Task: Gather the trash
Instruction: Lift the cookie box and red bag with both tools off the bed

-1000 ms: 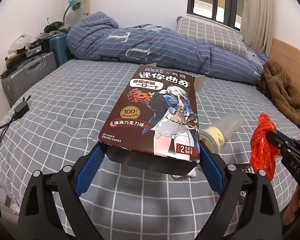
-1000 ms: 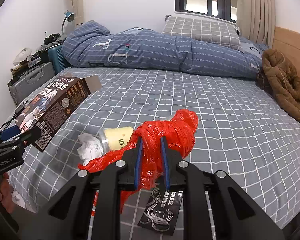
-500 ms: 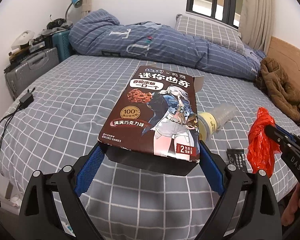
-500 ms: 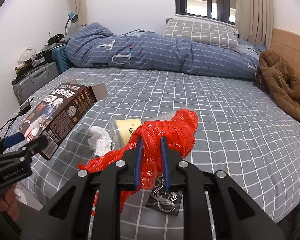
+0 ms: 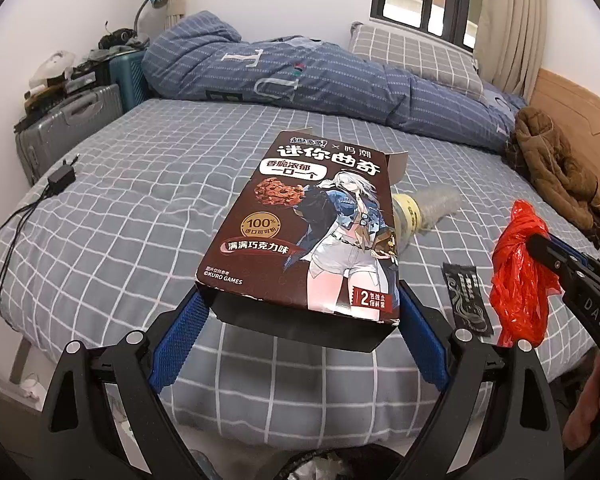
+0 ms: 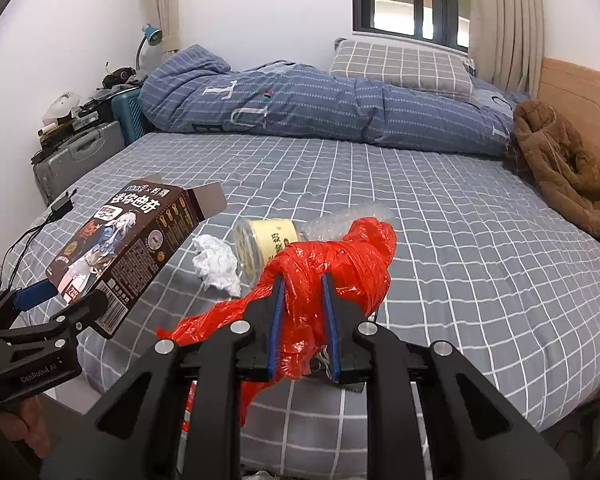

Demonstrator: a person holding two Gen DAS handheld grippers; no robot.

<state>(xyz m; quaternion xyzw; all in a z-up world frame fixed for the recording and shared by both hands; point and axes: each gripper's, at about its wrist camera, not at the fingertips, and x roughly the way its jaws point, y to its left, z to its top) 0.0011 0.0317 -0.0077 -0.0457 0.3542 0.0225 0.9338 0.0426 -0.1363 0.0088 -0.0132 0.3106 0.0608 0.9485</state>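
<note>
I'm looking at a bed in a grey white-checked sheet [image 6: 440, 216], a rolled blue striped quilt [image 6: 300, 100] lying across it, white walls [image 6: 260, 8] and a dark-framed window [image 6: 412, 0] glowing behind beige curtains [image 6: 504, 24].

Brown cookie box [image 5: 308, 228] & red bag [image 6: 332, 268] – both gripped

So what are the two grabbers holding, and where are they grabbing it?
The left gripper clamps the cookie box by the side walls of its near end. The right gripper pinches the bunched middle of the red plastic bag.
</note>
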